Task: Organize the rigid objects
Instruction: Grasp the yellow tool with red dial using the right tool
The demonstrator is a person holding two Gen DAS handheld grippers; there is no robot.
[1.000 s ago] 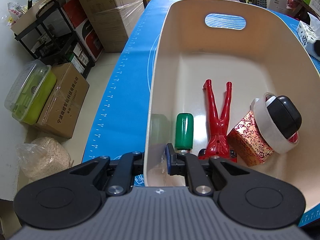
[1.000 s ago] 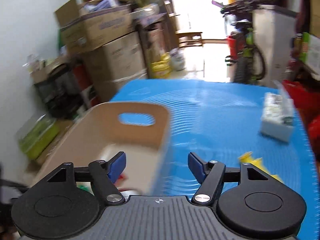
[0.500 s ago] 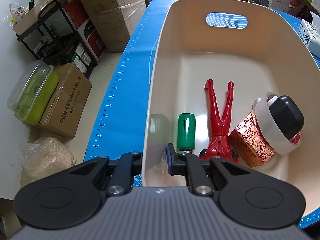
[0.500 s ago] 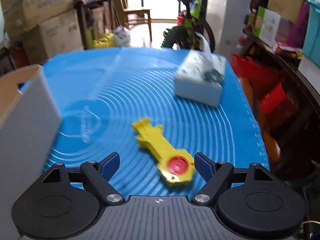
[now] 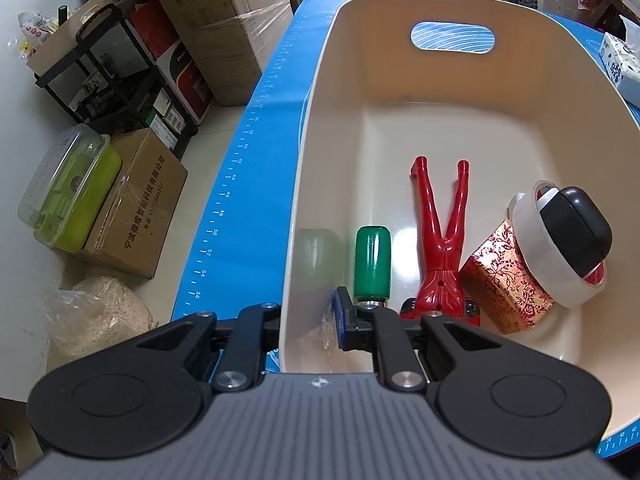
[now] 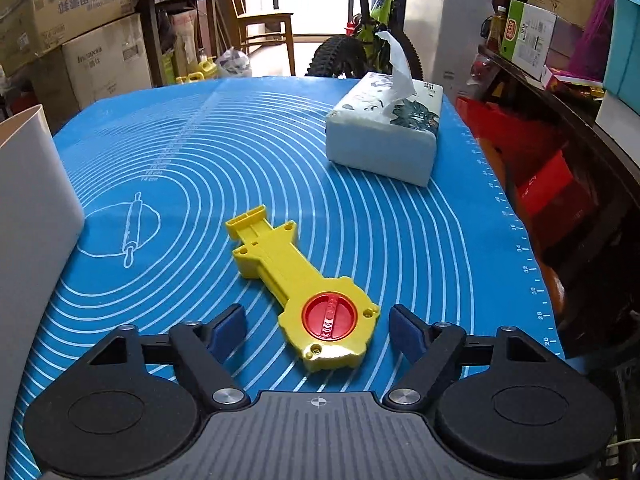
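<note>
yellow toy (image 6: 302, 286): lies flat on the blue mat (image 6: 400, 240), its round red-dialled end between the right gripper (image 6: 316, 330) pads, not touched by either.
right jaws: apart, and they have just been closing a little around that round end; no grip yet.
just changed: a second ago the right view showed the bin and open mat; now it looks low over the toy. i judge the next pick is being set up.
left jaws: pinched on the near wall of the cream bin (image 5: 320, 128), one finger outside and one inside, left gripper (image 5: 308, 320) steady as before.
in the bin: green bottle (image 5: 373, 262), red figure (image 5: 442, 240), patterned gold-red box (image 5: 508, 276), white tape roll (image 5: 540, 248) with a black object (image 5: 576, 232) in its ring; same places as a second ago.
meaning for task: one loose rigid item seems left on the surface; the tissue pack (image 6: 384, 132) is soft and probably stays.
hidden: bin wall only at the left edge of the right view; the figure's near end and the bottle's neck are behind the left fingers; what the black object is i cannot tell.
</note>
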